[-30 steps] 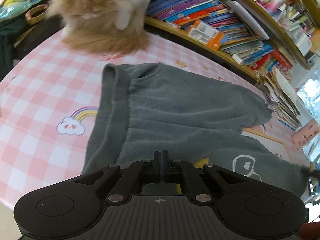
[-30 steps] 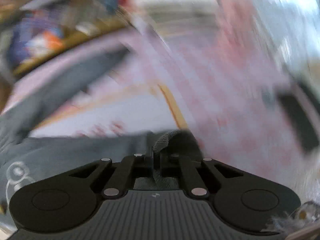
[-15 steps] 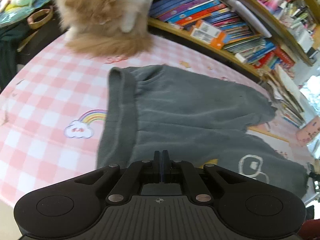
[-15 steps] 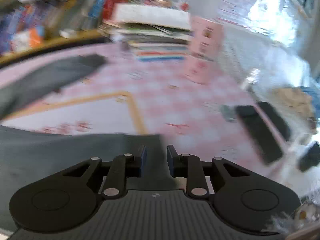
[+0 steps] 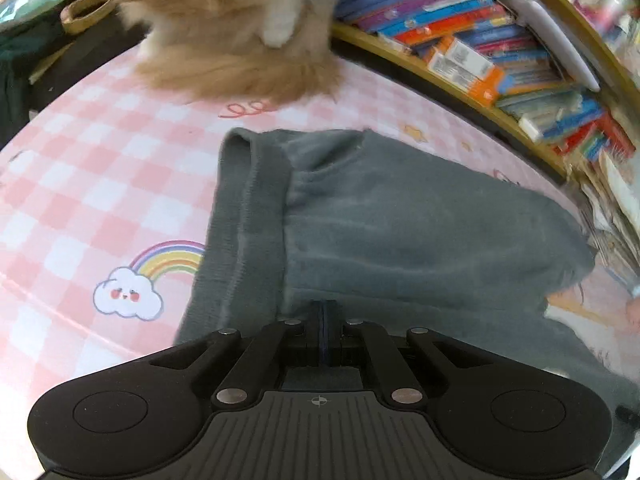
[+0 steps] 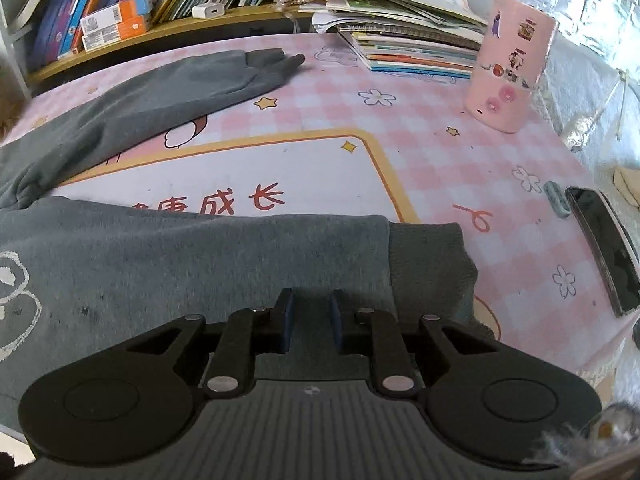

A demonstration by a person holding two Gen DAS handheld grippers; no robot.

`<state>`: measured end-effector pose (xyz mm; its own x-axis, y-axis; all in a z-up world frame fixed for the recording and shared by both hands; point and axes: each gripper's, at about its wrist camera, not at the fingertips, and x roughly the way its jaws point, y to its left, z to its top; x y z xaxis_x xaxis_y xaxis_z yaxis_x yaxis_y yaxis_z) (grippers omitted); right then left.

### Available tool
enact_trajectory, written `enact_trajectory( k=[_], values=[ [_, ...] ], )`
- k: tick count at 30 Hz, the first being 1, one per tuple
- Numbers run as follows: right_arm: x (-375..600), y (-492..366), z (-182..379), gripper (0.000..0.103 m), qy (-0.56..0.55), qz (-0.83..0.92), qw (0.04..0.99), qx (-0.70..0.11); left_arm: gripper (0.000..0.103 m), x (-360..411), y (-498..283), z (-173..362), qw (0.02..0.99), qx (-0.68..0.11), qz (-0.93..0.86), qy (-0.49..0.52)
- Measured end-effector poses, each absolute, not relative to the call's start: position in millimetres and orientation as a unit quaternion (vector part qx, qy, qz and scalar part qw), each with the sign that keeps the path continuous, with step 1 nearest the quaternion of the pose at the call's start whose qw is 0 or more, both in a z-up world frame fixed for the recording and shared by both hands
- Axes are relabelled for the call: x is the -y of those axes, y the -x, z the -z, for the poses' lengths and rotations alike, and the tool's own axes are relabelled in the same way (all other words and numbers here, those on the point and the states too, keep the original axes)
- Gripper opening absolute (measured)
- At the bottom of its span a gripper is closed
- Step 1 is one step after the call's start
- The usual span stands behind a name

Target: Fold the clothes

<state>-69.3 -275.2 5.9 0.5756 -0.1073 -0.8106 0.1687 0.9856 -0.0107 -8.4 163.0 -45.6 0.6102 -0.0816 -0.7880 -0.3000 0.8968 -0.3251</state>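
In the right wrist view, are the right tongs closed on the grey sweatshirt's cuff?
No. The right tongs stand open over the grey sweatshirt, with a clear gap between the blue pads.

1. My left tongs (image 5: 324, 312) press their pads together over the grey trousers (image 5: 400, 232); I cannot tell whether cloth is pinched between them.
2. The cat (image 5: 236, 28), upper left of the left view, is blurred and cut off by the top edge.
3. The phone (image 6: 604, 248) runs off the right edge of the right view.
4. The body of my right tongs (image 6: 310, 320) hides the trouser leg's near edge.
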Motion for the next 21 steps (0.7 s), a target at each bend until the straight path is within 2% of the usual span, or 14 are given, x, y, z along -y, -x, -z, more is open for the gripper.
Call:
enact_trajectory(
  k=[14, 21],
  values=[
    [261.6, 33.3, -1.2, 0.018, -0.036, 0.039, 0.894, -0.444, 0.005, -210.3, -6.9, 44.1, 0.874, -0.425, -0.117, 0.204],
    [258.3, 12.7, 0.7, 0.018, -0.017, 0.032, 0.898, -0.439, 0.005, -208.3, 0.0, 44.4, 0.886, -0.416, -0.098, 0.178]
  ],
)
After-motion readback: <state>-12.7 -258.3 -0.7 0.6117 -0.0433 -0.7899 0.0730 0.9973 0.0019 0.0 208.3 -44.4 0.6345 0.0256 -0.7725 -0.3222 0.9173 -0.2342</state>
